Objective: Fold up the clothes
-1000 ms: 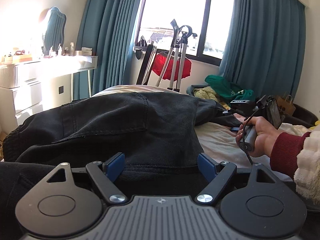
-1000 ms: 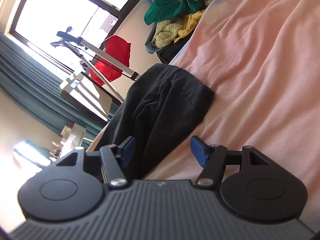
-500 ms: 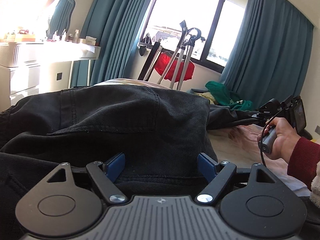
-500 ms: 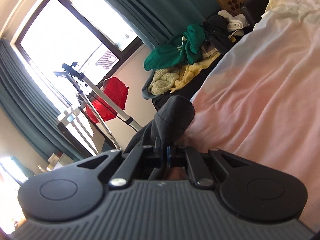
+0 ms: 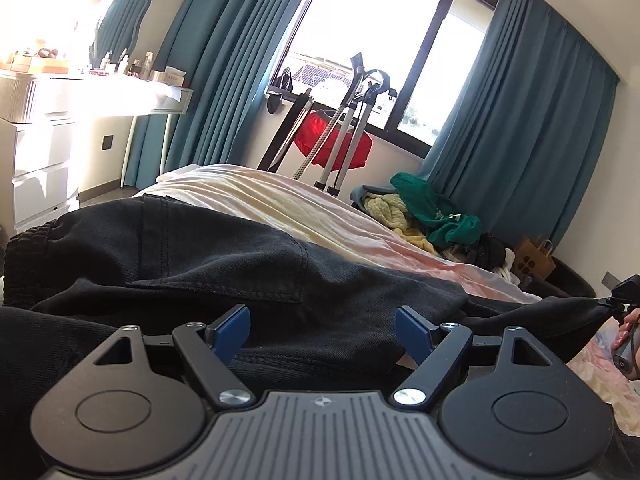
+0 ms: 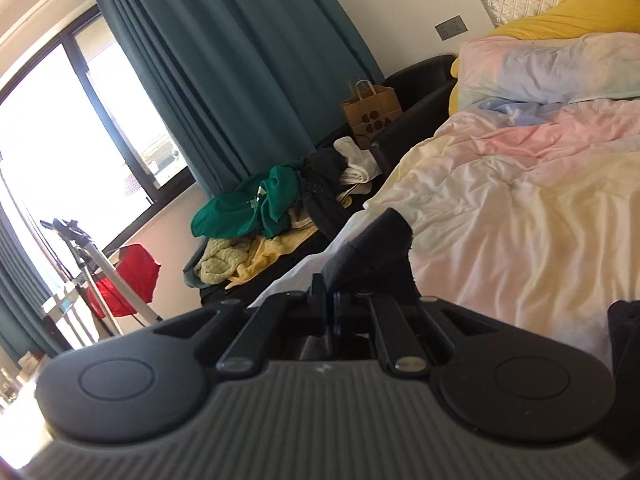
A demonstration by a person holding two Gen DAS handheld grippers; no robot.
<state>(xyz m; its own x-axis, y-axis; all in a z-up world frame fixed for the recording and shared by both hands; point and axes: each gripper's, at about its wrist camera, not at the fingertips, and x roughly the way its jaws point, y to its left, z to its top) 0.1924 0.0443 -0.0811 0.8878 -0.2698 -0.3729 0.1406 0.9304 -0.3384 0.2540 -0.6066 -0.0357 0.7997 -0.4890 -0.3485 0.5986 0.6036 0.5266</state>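
Our left gripper [image 5: 322, 332] stands wide open, its blue pads [image 5: 230, 330] apart and pressing on nothing, low over the black trousers [image 5: 224, 256] that lie spread across the pale bedsheet [image 5: 280, 200]. To the right, our right gripper [image 6: 332, 304] is clamped shut on a trouser leg's hem [image 6: 372, 248], which stands up limp between the jaws above the sheet. We judge the cloth to be heavy denim-like fabric: soft, sagging under its own weight, not slippery or fragile. Seams, hems and the ribbed waistband [image 5: 28, 248] at the far left look like the firmest places to pinch.
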